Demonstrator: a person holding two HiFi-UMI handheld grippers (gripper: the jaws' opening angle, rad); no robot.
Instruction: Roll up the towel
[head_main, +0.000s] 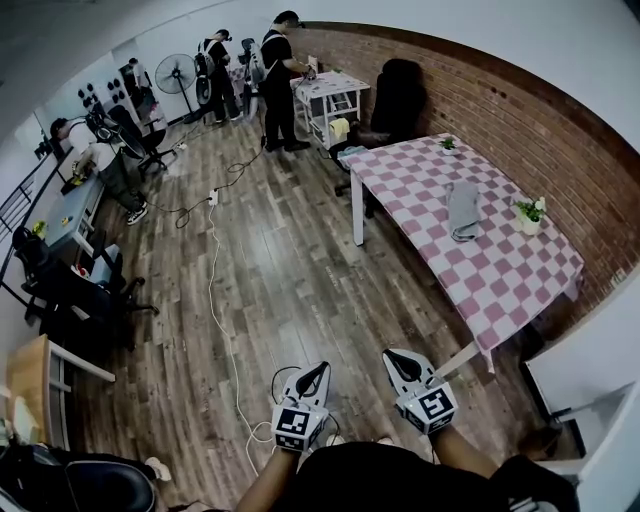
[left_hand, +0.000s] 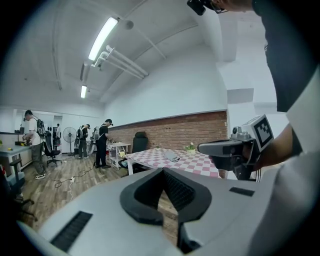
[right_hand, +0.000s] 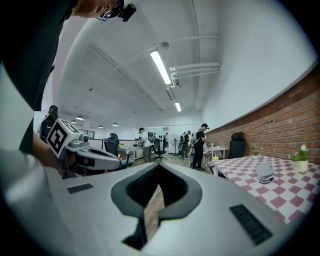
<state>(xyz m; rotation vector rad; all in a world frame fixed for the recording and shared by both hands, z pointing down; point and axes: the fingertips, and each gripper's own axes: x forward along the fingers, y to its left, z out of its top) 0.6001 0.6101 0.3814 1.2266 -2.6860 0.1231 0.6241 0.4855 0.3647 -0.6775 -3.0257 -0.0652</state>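
**Towel on the checked worktop, both claws closed and empty**

Towel (head_main: 463, 210), grey and loosely folded into a long strip, lies on the pink-and-white checked cloth of the worktop (head_main: 505, 285), roughly at its middle. A small potted plant (head_main: 530, 214) with white flowers stands near it on the same cloth, on the side toward the brick wall (head_main: 520, 110). A second, smaller plant (head_main: 447, 144) sits close to the far corner. A black chair (head_main: 398, 95) stands at the worktop's far end.

The person stands on the wooden floor (head_main: 290, 290), well apart from the worktop, with both claws held out in front at the bottom of the head view. The left claw (head_main: 318, 370) has its jaws pressed together with nothing between them. Its own view shows only floor boards through the thin slit below the tips. The right claw (head_main: 392, 356) is likewise closed and empty, and its view looks across the room with the worktop off to the right. The two claws are side by side, near each other but not touching, and neither is anywhere close to the towel.

A white cable (head_main: 213, 270) trails across the floor boards. Further off, a person in dark clothes stands at a white trolley (head_main: 330, 95). A standing fan (head_main: 176, 72) is by the far wall, and another person (head_main: 100, 150) bends over a desk on the left side of the room.
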